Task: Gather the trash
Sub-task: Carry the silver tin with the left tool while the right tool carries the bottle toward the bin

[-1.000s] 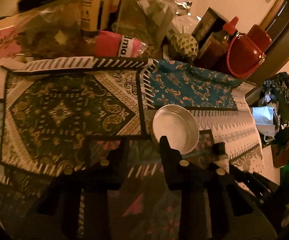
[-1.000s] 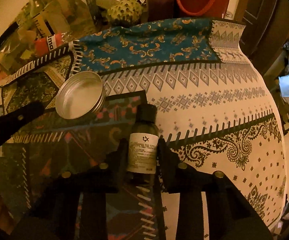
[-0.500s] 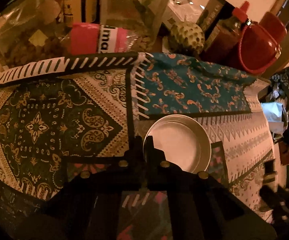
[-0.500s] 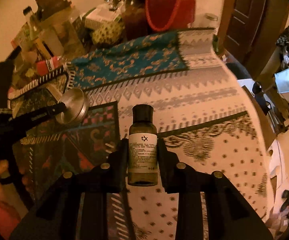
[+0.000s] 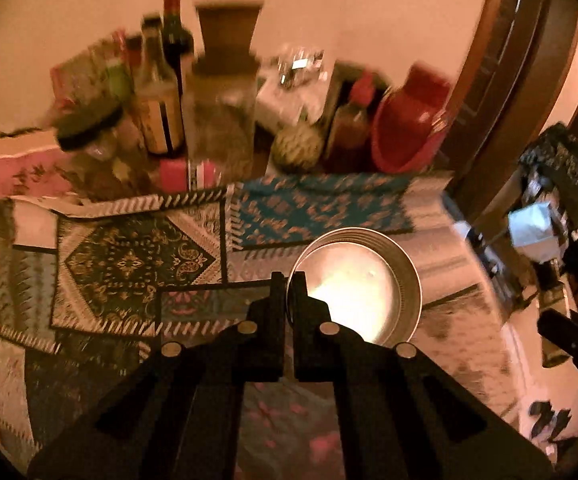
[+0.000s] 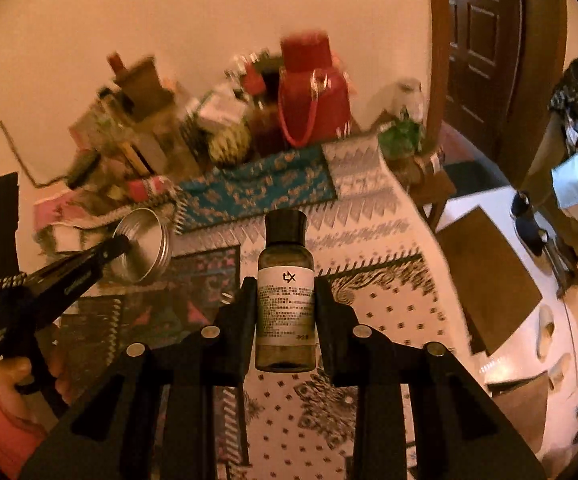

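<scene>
Surface: patchwork batik tablecloth (image 6: 373,240) in teal, dark green, white and black panels covers the table; warm dim light, far items blurred.
Left gripper: black two-finger left gripper (image 5: 288,280) has its fingers pressed nearly together, pinching the near rim of a shallow round silver metal tin lid (image 5: 359,284).
Lid position: raised off the cloth and tilted, hollow side facing the left camera; in the right wrist view the lid (image 6: 145,246) hangs left of the bottle.
Right gripper: black two-finger right gripper (image 6: 285,292) clamps a small dark glass bottle with a white label and black cap (image 6: 285,292) by its sides.
Bottle axis: long axis upright, cap pointing up and away, held above the cloth.
Edges: the cloth's right edge falls off beside a brown floor mat (image 6: 489,276); open floor lies right of it.
Far end: red lidded jug with a loop handle (image 6: 313,100), bottles and jars crowd the table's wall side.
Background: dark wooden panelled door (image 6: 485,48) stands at right.
</scene>
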Action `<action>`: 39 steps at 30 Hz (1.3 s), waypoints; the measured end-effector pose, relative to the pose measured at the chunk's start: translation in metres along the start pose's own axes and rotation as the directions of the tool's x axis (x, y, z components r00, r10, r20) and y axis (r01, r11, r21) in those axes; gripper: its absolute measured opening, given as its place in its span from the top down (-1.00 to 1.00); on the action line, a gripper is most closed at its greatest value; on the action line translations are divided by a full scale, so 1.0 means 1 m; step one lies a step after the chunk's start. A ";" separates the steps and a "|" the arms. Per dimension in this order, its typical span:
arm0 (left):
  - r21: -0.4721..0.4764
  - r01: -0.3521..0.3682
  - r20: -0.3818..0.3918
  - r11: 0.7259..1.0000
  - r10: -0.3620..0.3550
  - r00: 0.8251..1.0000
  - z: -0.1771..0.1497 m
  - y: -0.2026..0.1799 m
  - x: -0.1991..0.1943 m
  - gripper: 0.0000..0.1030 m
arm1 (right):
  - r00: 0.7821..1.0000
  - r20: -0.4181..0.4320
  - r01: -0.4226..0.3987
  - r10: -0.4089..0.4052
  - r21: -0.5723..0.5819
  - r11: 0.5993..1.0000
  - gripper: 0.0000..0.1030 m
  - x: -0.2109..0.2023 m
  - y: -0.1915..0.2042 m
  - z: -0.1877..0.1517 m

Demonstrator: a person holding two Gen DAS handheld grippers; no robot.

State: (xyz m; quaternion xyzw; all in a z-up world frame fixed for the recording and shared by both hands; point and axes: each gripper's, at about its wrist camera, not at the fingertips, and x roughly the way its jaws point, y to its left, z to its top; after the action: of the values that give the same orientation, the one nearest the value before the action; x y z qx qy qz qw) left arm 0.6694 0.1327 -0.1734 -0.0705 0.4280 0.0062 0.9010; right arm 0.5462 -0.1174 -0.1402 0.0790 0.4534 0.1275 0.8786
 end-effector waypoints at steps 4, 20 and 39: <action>-0.031 -0.010 0.094 0.999 0.013 0.995 -0.012 -0.027 -0.058 0.98 | 0.996 0.067 -0.054 0.057 -0.052 0.997 0.51 -0.045 -0.009 -0.005; -0.119 -0.095 0.341 0.988 0.131 0.931 -0.103 -0.115 -0.258 0.98 | 0.956 0.153 -0.216 0.251 -0.216 0.952 0.51 -0.163 -0.030 -0.047; -0.013 -0.012 0.378 1.000 0.016 0.926 -0.238 -0.113 -0.385 0.98 | 0.948 0.243 -0.168 0.205 -0.163 0.972 0.51 -0.286 0.001 -0.179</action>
State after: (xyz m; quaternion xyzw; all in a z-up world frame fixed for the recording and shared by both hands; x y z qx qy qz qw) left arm 0.2503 0.0078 -0.0113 -0.0696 0.2468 0.0282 0.9662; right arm 0.2404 -0.1967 -0.0210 0.0758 0.3154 0.2302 0.9175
